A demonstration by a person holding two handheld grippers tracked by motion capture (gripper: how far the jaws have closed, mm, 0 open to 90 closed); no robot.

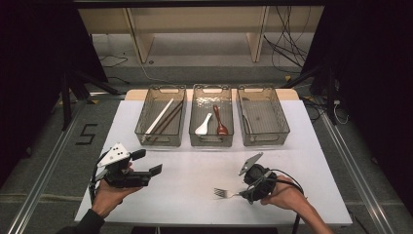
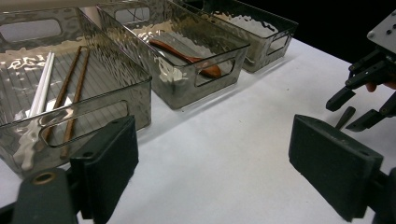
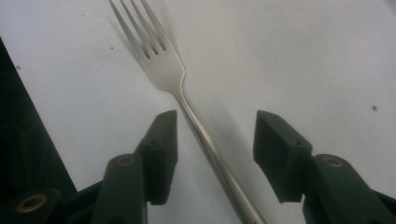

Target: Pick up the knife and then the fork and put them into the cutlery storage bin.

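My right fingers (image 3: 212, 140) stand partly open with the fork (image 3: 161, 70) between them, its handle running up the gap without either pad pressing on it; it lies flat on the white worktop (image 3: 303, 56), near the front edge on my right. It is plain silver metal, four slim tines, a narrow neck and a long smooth handle that passes out of sight under my gripper. My left fingers (image 2: 224, 163) are spread wide and hold nothing, hovering over bare worktop at the front left. The right gripper view gives me the fork close up, tines pointing away, and a few dark specks on the white sheet; the high view shows it small, just its tines (image 1: 221, 193) poking out to the left of my right gripper (image 1: 255, 183). The left gripper view looks across at three smoky clear bins: the nearest (image 2: 116, 100) holds white chopsticks (image 2: 39, 93) and brown chopsticks (image 2: 70, 98) side by side, the middle one (image 2: 187, 93) a brown spoon (image 2: 187, 58) and a white one (image 2: 166, 74), blurred through the ribbed wall; what the far one (image 2: 266, 44) holds I cannot tell from there. From above, that right bin (image 1: 263, 117) looks bare inside, and the row sits at the far side of the worktop, well apart from the fork. The high view also shows a "5" (image 1: 86, 134) marked in dark tape on the floor left of the worktop. I can read no brand or label on the fork or bins.
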